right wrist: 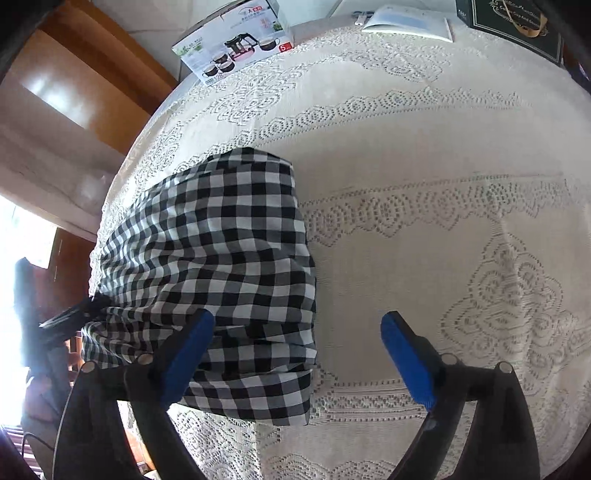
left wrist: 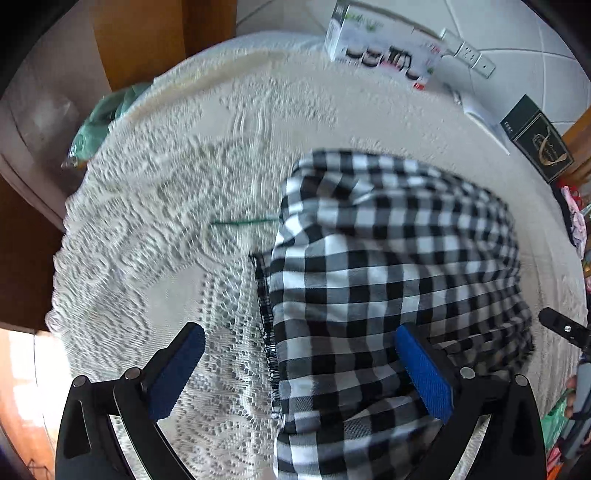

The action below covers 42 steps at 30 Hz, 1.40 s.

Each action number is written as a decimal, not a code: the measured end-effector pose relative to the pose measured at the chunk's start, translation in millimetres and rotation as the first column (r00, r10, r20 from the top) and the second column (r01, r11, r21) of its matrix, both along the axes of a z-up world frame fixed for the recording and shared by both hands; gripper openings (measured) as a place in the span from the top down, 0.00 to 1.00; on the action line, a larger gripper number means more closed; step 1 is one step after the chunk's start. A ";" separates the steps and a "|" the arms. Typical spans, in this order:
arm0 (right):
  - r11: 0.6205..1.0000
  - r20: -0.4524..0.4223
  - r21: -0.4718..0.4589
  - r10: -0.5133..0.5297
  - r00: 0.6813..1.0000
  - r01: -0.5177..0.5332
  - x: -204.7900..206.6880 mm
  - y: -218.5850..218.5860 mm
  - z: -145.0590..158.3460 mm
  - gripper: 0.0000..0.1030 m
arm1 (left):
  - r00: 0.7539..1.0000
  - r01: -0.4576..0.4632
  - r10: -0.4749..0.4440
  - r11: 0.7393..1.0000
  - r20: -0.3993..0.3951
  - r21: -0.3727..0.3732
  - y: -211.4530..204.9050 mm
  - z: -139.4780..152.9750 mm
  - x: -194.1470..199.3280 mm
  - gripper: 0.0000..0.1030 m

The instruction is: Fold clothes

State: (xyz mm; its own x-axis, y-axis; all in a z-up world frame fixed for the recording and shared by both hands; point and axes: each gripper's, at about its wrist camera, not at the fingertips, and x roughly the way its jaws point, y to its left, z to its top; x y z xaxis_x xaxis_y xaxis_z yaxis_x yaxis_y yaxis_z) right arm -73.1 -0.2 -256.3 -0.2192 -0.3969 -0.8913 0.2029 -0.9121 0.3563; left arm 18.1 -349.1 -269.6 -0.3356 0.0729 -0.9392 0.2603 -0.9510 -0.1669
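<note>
A black-and-white checked garment (left wrist: 388, 277) lies folded and rumpled on the white lace tablecloth (left wrist: 155, 206). It also shows in the right wrist view (right wrist: 218, 266), left of centre. My left gripper (left wrist: 299, 350) is open, its blue pads wide apart above the garment's left edge, holding nothing. My right gripper (right wrist: 297, 343) is open above the garment's right edge, holding nothing. The other gripper's black tip (left wrist: 565, 328) shows at the garment's far side, and likewise in the right wrist view (right wrist: 74, 314).
A white tea-set box (left wrist: 384, 48) and a power strip (left wrist: 469, 55) sit at the table's far edge. A dark box (left wrist: 539, 144) and white paper (right wrist: 410, 22) lie nearby. A green bag (left wrist: 99, 122) sits beyond the left rim. A thin green thread (left wrist: 243, 222) lies on the cloth.
</note>
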 end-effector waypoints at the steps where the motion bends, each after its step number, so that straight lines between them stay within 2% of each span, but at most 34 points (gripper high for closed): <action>1: 1.000 0.001 0.001 0.000 1.000 0.000 -0.3 -1.3 -1.6 0.09 | 1.000 0.004 -0.004 1.000 0.000 0.005 0.8 -4.4 -1.4 0.00; 6: 1.000 0.006 0.016 -0.007 1.000 0.007 -4.7 -9.6 -8.7 0.09 | 1.000 0.014 -0.014 1.000 0.017 0.028 5.0 -24.6 -9.3 0.00; 16: 1.000 -0.003 0.022 -0.010 1.000 0.011 -17.2 -21.5 -22.7 0.09 | 1.000 0.026 -0.026 0.999 0.007 -0.048 14.3 -32.7 -18.3 0.00; 19: 1.000 0.004 0.013 -0.008 1.000 0.008 -18.3 -25.0 -30.8 0.09 | 1.000 0.015 -0.015 0.999 0.011 -0.035 12.7 -32.9 -20.6 0.01; 25: 1.000 -0.039 0.028 0.015 0.999 -0.014 -17.7 -35.3 -34.4 0.09 | 1.000 0.006 -0.006 1.000 -0.008 0.004 16.7 -28.1 -21.0 0.21; 26: 0.999 -0.049 0.038 0.019 0.999 -0.018 -17.3 -37.9 -34.9 0.09 | 1.000 0.005 -0.005 1.000 -0.010 0.011 17.1 -27.7 -21.4 0.22; 27: 0.999 -0.058 0.049 0.025 0.998 -0.022 -16.5 -39.9 -35.1 0.14 | 1.000 0.003 -0.003 1.000 -0.011 0.018 17.2 -27.3 -22.0 0.25; 28: 0.998 -0.070 0.059 0.035 0.997 -0.031 -15.1 -42.5 -34.7 0.23 | 1.000 0.001 -0.001 1.000 -0.012 0.026 17.4 -27.0 -22.6 0.30; 29: 0.998 -0.071 0.052 0.045 0.996 -0.041 -14.1 -46.1 -34.5 0.55 | 1.000 0.002 -0.001 0.999 -0.013 0.033 17.8 -26.8 -23.1 0.32; 30: 0.998 -0.062 0.029 0.054 0.997 -0.052 -13.7 -49.8 -35.1 0.71 | 1.000 0.003 -0.003 0.999 -0.013 0.041 18.4 -26.6 -23.5 0.36; 34: 0.996 -0.067 0.057 0.072 0.995 -0.068 -13.3 -60.3 -36.0 0.71 | 1.000 0.016 -0.015 0.999 -0.005 0.044 23.1 -25.1 -23.8 0.43; 37: 0.995 -0.073 0.062 0.088 0.993 -0.084 -13.1 -64.1 -34.8 0.71 | 0.999 0.037 -0.037 0.999 0.000 0.033 29.1 -24.2 -28.2 0.43; 39: 0.996 -0.068 0.048 0.083 0.994 -0.080 -15.5 -61.5 -35.4 0.69 | 0.999 0.044 -0.044 0.998 -0.003 0.034 29.7 -25.1 -32.6 0.42; 42: 0.996 -0.068 0.028 0.083 0.994 -0.081 -22.6 -59.7 -38.5 0.67 | 0.999 0.048 -0.048 0.998 -0.004 0.040 32.2 -25.7 -38.2 0.35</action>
